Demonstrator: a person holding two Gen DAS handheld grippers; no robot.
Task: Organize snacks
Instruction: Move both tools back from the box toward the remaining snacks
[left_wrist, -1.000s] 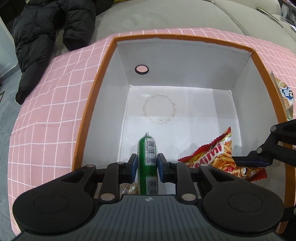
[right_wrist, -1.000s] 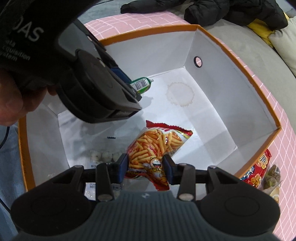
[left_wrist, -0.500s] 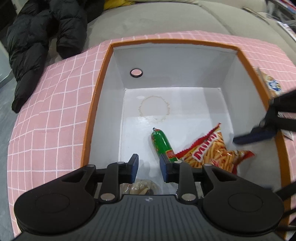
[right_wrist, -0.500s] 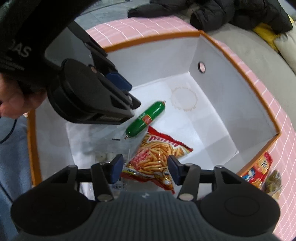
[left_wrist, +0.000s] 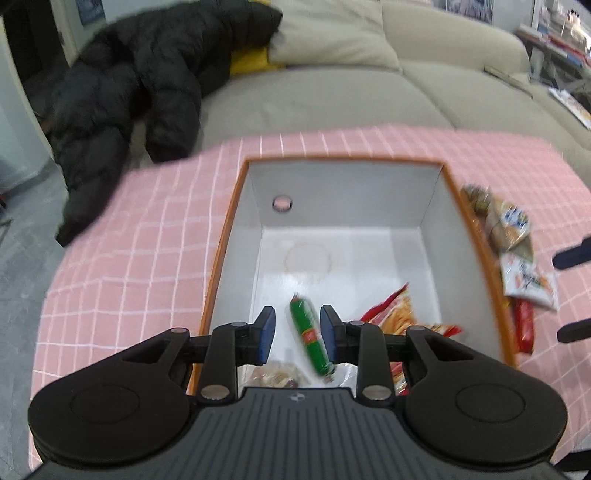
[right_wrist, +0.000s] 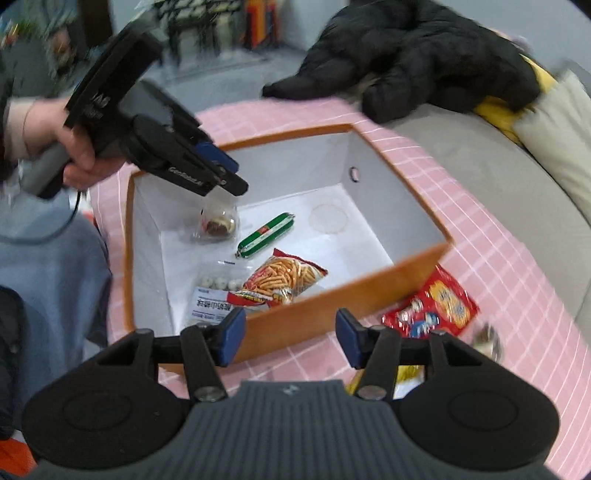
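Note:
An orange-rimmed white box (left_wrist: 347, 160) stands on a pink checked cloth. On its floor lie a green sausage stick (left_wrist: 308, 336), a red bag of chip sticks (right_wrist: 284, 280), a clear bag with a round sweet (right_wrist: 218, 223) and a pack of white balls (right_wrist: 216, 284). My left gripper (left_wrist: 293, 328) hovers above the sausage; its jaws are opening and nothing touches the pads. My right gripper (right_wrist: 288, 332) stands open over the box's near wall (right_wrist: 332, 295), holding nothing. Several snack packets (left_wrist: 528, 280) lie outside the box on its right, one of them a red packet (right_wrist: 436, 306).
A black jacket (left_wrist: 129, 92) lies across the beige sofa (left_wrist: 332, 92) behind the table. The pink cloth (left_wrist: 129, 258) is bare left of the box. A person's hand (right_wrist: 81, 147) holds the left gripper, with blue-clad legs below it.
The left gripper let go of the green sausage, which now lies on the box floor. The right gripper released the chip bag. Both grippers rose and drew back; the right one left the box.

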